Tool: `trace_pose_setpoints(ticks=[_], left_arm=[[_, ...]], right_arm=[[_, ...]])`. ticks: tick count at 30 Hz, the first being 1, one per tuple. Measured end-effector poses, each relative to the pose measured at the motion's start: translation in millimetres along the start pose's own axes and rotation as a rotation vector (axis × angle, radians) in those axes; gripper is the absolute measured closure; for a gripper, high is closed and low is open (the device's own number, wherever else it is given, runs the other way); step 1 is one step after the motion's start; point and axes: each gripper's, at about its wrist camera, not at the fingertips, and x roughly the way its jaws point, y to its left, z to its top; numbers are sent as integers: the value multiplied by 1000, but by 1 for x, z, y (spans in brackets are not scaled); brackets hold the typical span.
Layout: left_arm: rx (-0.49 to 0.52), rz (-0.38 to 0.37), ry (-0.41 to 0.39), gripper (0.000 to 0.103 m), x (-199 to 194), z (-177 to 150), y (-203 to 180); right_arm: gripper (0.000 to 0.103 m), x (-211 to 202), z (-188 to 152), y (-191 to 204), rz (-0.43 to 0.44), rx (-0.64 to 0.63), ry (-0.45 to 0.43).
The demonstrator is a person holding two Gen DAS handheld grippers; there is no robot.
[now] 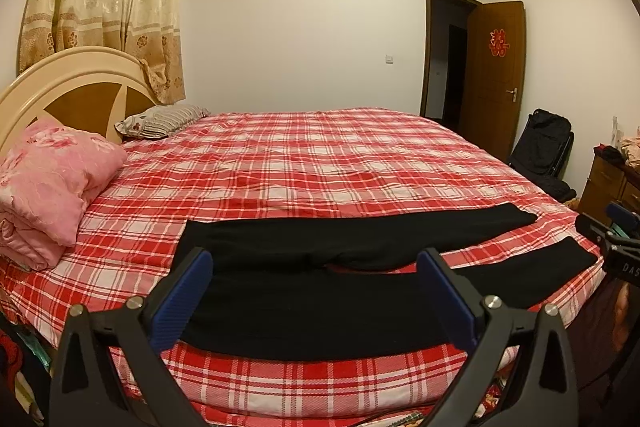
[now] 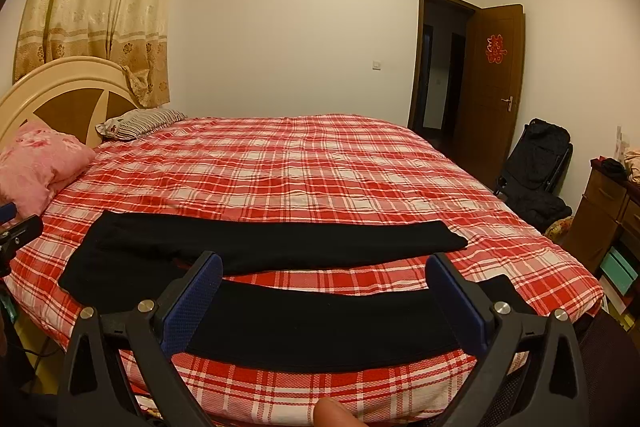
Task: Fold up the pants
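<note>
Black pants (image 1: 312,299) lie flat along the near edge of the bed, waist to the left, two legs spread apart toward the right; they also show in the right wrist view (image 2: 280,243). My left gripper (image 1: 316,259) is open, held above the waist and upper near leg, not touching. My right gripper (image 2: 324,263) is open above the near leg (image 2: 320,323), further toward the cuffs. Part of the right gripper (image 1: 616,239) shows at the right edge of the left wrist view.
The bed has a red plaid sheet (image 1: 320,163). A folded pink quilt (image 1: 48,187) and a striped pillow (image 1: 164,119) lie by the headboard (image 1: 76,87). A wooden dresser (image 2: 612,211), a black bag (image 2: 536,163) and an open door (image 2: 488,83) stand to the right.
</note>
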Motion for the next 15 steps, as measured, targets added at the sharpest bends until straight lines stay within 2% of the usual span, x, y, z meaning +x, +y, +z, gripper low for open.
trace_pose_setpoints(ticks=[15], left_arm=[[9, 16, 26, 0, 5, -2, 1]], right_arm=[[1, 4, -1, 2, -1, -2, 11]])
